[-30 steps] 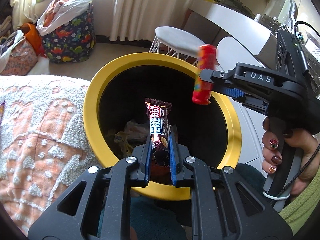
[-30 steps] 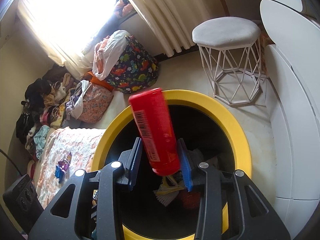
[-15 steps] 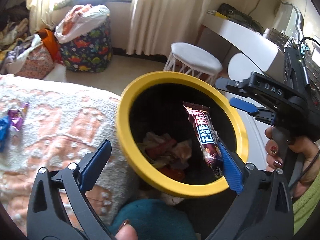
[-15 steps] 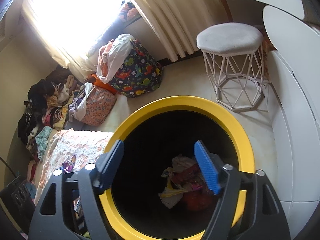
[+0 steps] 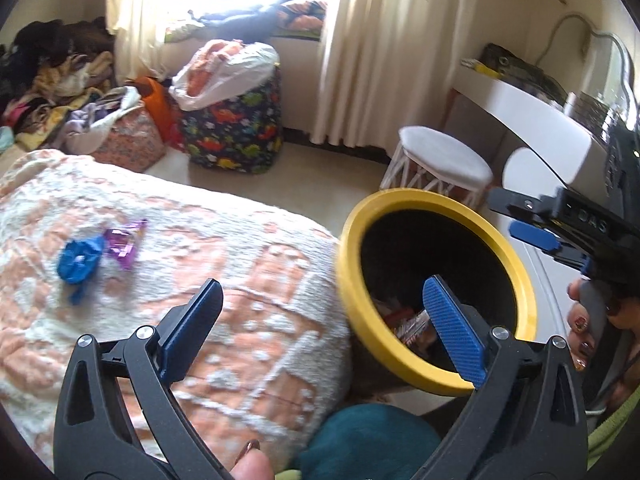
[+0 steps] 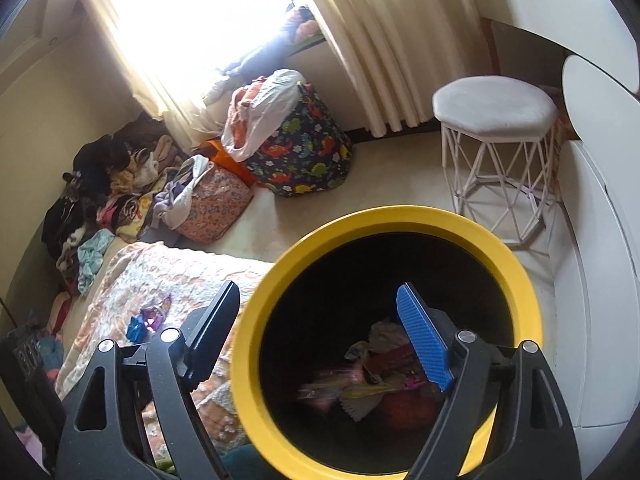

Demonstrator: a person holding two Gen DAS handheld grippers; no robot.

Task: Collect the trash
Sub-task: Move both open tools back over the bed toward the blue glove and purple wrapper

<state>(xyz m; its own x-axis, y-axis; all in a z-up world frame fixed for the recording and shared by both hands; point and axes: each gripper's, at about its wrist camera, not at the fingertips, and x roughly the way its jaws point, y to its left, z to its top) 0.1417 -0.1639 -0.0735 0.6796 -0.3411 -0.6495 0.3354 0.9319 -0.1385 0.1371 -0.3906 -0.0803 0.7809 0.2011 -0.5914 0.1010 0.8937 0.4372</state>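
Note:
A black bin with a yellow rim [image 5: 524,296] [image 6: 256,312] stands beside the bed, with several wrappers [image 6: 376,376] lying at its bottom. My left gripper [image 5: 324,320] is open and empty, over the edge of the bed at the bin's left rim. My right gripper [image 6: 320,328] is open and empty above the bin; it also shows at the right of the left wrist view [image 5: 536,236]. A blue wrapper [image 5: 78,260] and a purple wrapper [image 5: 124,242] lie on the orange and white bedspread [image 5: 224,248], and show small in the right wrist view [image 6: 146,320].
A white wire stool [image 6: 496,152] stands behind the bin. A white desk [image 5: 532,120] runs along the right. A dinosaur-print bag [image 5: 232,128], a pink bag [image 6: 212,204] and heaps of clothes [image 6: 92,200] sit by the curtained window.
Both grippers opened. The red tube dropped from the right gripper and the chocolate bar from the left one, both into the bin. The left gripper then swung left toward the bed.

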